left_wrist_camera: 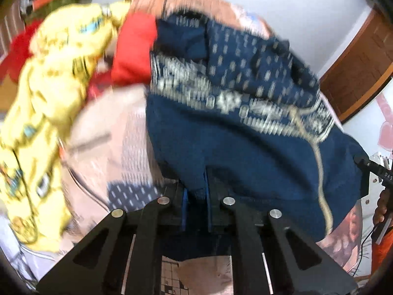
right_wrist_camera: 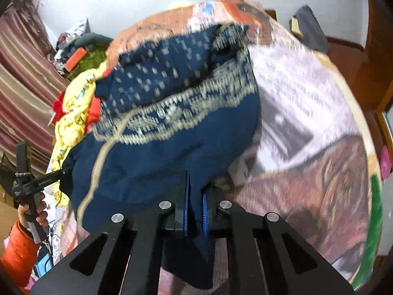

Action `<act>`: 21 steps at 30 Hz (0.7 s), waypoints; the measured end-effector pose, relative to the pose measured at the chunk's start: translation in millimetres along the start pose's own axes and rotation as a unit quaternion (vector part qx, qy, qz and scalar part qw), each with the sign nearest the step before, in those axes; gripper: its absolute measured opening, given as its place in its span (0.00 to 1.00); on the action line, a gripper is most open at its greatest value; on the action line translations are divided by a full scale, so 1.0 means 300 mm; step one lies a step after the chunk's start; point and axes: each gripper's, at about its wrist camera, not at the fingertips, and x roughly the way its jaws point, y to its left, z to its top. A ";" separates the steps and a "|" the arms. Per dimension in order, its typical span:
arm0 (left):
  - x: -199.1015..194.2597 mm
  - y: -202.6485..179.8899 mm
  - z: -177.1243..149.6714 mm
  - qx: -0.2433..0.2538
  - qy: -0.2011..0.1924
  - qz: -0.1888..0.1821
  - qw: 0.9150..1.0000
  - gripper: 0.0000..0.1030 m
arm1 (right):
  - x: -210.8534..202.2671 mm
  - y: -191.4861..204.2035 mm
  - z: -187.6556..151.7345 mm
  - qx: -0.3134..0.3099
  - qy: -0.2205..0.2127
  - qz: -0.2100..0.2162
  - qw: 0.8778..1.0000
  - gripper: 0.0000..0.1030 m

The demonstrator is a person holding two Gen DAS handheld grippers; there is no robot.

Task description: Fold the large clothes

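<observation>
A large navy garment (left_wrist_camera: pixel 233 127) with a pale woven band lies spread over a bed. My left gripper (left_wrist_camera: pixel 195 191) is shut on its near hem, cloth pinched between the blue pads. In the right wrist view the same navy garment (right_wrist_camera: pixel 176 132) fills the middle, and my right gripper (right_wrist_camera: pixel 195 196) is shut on another part of its near edge. The left gripper (right_wrist_camera: pixel 65 172) shows at the left of that view, gripping the garment's corner, held by a hand in an orange sleeve. The right gripper's tip (left_wrist_camera: pixel 361 159) shows at the right edge of the left wrist view, at the cloth's corner.
A yellow printed garment (left_wrist_camera: pixel 49 113) and a red one (left_wrist_camera: pixel 135 49) lie heaped to the left. A patterned bedspread (right_wrist_camera: pixel 307 127) covers the bed. Striped curtains (right_wrist_camera: pixel 22 86) hang at the left, a wooden door (left_wrist_camera: pixel 363 61) at the right.
</observation>
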 end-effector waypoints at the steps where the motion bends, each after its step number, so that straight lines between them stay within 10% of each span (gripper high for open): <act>1: -0.030 -0.001 0.022 0.002 -0.014 -0.003 1.000 0.10 | -0.012 0.008 0.020 -0.006 -0.007 0.005 1.000 0.07; 21: -0.168 -0.059 0.569 0.021 -0.205 0.014 0.979 0.10 | -0.003 0.028 0.564 -0.062 -0.161 -0.028 0.985 0.06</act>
